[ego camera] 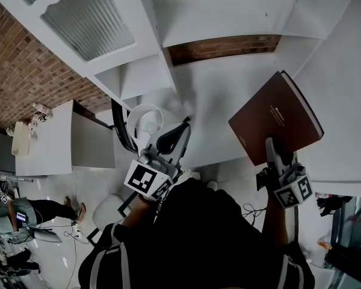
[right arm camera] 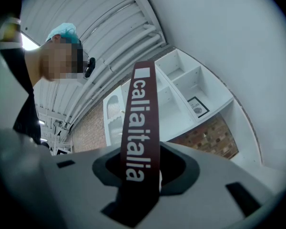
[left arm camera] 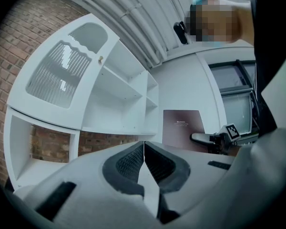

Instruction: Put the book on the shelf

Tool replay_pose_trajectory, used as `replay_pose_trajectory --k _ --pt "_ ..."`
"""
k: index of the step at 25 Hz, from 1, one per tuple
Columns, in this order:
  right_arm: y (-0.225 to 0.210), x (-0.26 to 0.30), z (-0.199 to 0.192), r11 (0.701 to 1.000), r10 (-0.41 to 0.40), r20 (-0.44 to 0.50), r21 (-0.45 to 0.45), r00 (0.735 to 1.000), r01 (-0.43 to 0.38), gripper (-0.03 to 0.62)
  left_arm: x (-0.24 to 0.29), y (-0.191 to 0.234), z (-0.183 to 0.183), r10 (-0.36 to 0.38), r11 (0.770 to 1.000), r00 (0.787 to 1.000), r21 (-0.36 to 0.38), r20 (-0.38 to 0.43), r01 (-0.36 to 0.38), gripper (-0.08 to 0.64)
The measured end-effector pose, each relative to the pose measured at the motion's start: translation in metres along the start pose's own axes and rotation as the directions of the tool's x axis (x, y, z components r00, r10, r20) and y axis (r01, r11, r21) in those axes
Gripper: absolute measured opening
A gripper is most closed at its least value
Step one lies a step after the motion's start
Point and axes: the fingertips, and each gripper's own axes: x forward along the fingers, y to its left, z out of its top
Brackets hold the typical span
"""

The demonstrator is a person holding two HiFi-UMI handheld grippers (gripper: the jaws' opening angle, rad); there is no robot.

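The right gripper (right arm camera: 140, 168) is clamped on the lower end of a dark maroon hardcover book (ego camera: 277, 116), one jaw against each cover. The narrow spine, with white lettering, runs up between the jaws towards that gripper's camera. The left gripper (left arm camera: 144, 149) has its jaws closed together with nothing between them; it is held to the left of the book, well apart from it. The book is held up in the air at the right of the scene, in front of a white wooden shelf unit (left arm camera: 124, 92) with open compartments. At the unit's far left is a ribbed glass door (left arm camera: 62, 73). A small framed picture (right arm camera: 198, 106) stands in one compartment. A red-brown brick wall (left arm camera: 7, 66) lies behind the unit and shows through its lower opening.
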Motion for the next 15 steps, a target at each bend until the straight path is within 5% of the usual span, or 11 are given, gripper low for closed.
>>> replay_pose_trajectory --k 15 --pt "-0.016 0.081 0.035 0.987 0.0 0.011 -0.16 1.0 0.002 0.152 0.051 0.04 0.035 0.005 0.995 0.999 0.101 0.045 -0.01 0.02"
